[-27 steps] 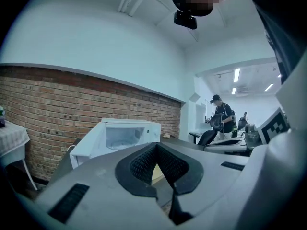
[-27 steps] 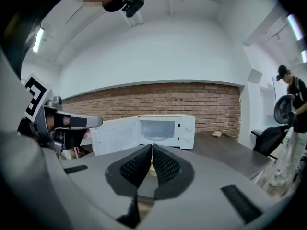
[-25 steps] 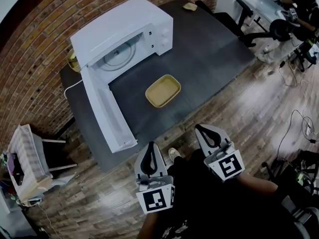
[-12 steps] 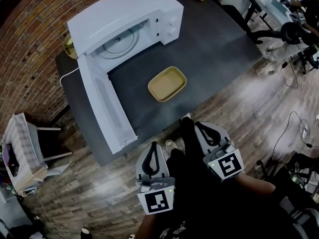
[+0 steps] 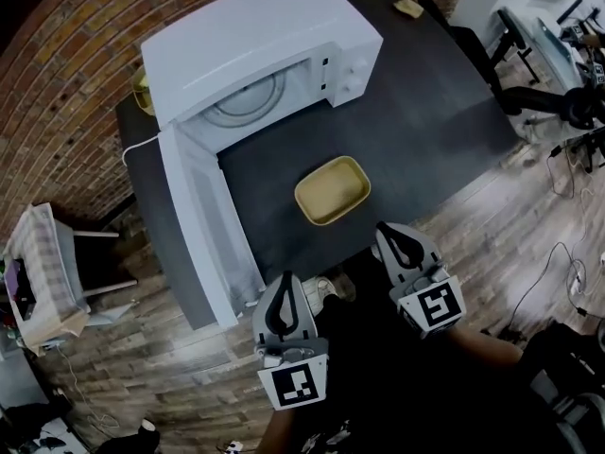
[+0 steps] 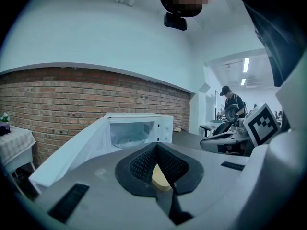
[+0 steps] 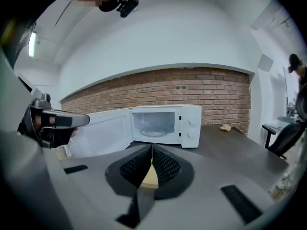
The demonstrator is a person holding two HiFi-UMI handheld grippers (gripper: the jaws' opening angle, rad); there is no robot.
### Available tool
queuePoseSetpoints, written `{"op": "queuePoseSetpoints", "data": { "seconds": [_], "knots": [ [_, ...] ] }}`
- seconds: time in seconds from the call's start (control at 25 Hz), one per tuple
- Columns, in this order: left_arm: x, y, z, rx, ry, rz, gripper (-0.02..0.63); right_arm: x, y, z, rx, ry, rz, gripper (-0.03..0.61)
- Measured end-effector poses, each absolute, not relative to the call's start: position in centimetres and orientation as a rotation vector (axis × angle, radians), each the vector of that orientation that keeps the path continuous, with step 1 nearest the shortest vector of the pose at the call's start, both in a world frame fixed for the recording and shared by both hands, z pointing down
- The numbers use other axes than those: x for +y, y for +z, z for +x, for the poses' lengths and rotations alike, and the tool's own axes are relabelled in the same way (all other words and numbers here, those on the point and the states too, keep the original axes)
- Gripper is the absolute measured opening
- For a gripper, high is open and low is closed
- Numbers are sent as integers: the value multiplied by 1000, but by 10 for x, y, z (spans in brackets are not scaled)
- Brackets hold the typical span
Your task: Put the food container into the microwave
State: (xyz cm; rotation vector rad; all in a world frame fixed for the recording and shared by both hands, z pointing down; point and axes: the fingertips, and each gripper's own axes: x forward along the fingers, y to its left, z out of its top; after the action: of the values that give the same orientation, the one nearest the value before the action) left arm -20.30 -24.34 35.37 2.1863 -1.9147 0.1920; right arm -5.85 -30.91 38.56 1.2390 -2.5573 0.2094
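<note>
Starting the pick-up, I reckon: left gripper (image 5: 285,279) and right gripper (image 5: 387,228) closed, empty, must open onto the shallow tan plastic container (image 5: 332,189)

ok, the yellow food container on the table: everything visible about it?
Shallow tan-yellow rectangular food container with rounded corners and a raised rim, plastic by its look, lidless and empty. It sits flat on the dark grey table, in front of the white microwave, just right of its swung-open door, near the table's front edge. Only the table touches it.
</note>
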Motion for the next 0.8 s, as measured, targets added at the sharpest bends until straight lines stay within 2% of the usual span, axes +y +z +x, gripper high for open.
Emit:
{"op": "queuePoseSetpoints", "data": {
  "seconds": [0.56, 0.8],
  "knots": [
    [-311, 362, -202, -2023, 227, 2012, 3, -398, 395, -58, -2600, 215, 1083, 64],
    [-325, 367, -198, -2056, 253, 1944, 3, -417, 429, -54, -2518, 286, 949, 66]
  ]
}}
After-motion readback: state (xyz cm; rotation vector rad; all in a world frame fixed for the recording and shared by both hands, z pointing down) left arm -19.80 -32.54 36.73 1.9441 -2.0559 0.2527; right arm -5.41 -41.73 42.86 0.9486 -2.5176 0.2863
